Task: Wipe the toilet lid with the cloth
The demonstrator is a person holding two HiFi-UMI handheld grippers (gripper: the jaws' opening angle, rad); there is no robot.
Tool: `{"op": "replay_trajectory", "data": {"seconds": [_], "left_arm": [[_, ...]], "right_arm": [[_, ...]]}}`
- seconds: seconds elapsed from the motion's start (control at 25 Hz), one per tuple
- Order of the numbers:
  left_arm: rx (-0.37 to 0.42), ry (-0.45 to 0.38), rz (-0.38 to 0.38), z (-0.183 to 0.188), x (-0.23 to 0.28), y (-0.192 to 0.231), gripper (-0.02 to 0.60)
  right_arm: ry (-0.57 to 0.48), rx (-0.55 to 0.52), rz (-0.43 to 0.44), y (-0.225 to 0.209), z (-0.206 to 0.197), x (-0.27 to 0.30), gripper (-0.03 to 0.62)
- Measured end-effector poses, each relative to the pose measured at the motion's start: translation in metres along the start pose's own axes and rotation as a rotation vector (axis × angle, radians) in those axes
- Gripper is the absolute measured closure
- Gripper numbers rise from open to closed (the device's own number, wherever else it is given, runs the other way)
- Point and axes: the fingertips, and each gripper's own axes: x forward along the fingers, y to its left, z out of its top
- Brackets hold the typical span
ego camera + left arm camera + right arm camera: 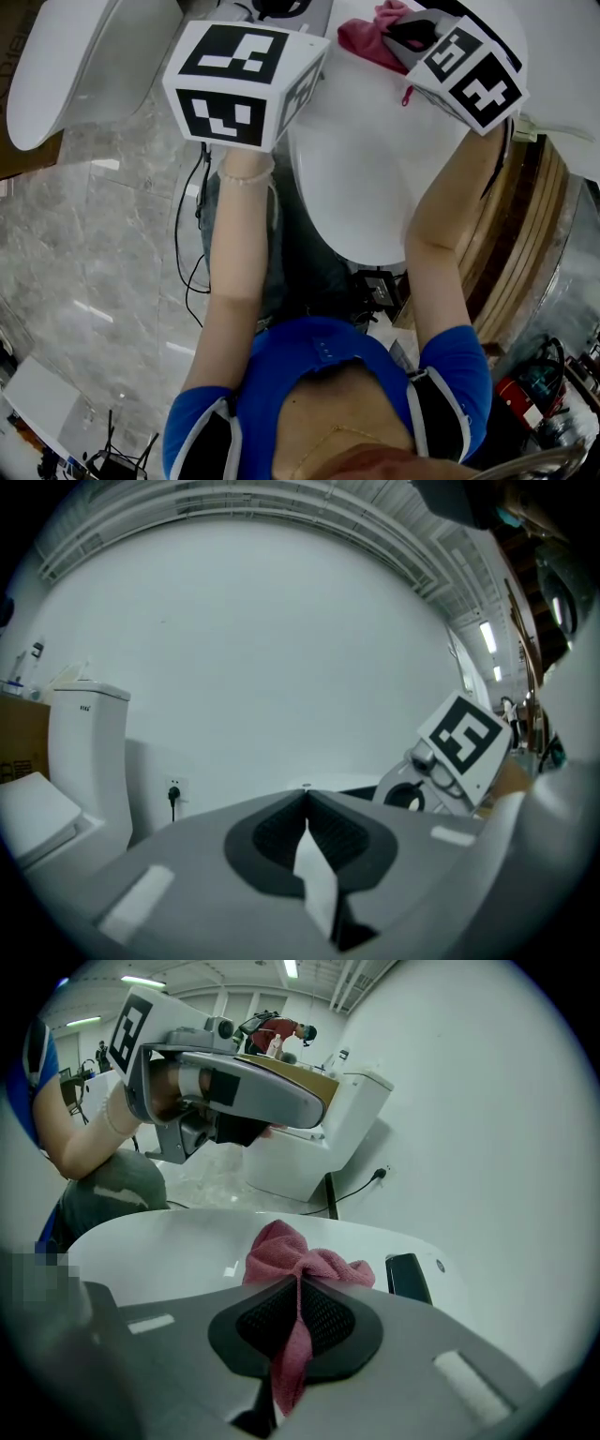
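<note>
Right gripper (298, 1281) is clamped tight on the crumpled pink microfibre cloth (286, 1255), which looks bunched up against the far end of the glossy white oval toilet lid (159, 1246). Left gripper (307, 795) is pinched closed on nothing, off to the side. My worry is that such a small wad could miss patches, or the hard jaw tips could scrape the lid if pressed down.

cloth (302, 1258): pink fabric, soft and napped, matt; crumpled in folds
toilet lid (361, 178): white, hard, smooth; glossy with pale highlights
right gripper (298, 1283): grey plastic shell, matt; pads (328, 1321) dark, finely ribbed
left gripper (307, 803): same grey matt plastic; dark textured pads
floor (94, 262): grey veined stone look; polished, reflective
curved strips (516, 234): brown wood, visible grain, slight sheen
</note>
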Motion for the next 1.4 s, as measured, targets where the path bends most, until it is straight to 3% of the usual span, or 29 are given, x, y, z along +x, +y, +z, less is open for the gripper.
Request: {"op": "replay_trajectory", "data": {"seconds": [0.68,1.4], "left_arm": [[-0.015,-0.010,0.028,0.001,-0.005,0.013,0.580],[-0.042,-0.025,0.039,0.003,-0.005,0.022,0.580]], "right_arm": [[-0.044,-0.159,-0.070,0.005,0.040,0.017,0.585],[-0.071,-0.093,-0.038,0.019,0.050,0.018,0.585]]}}
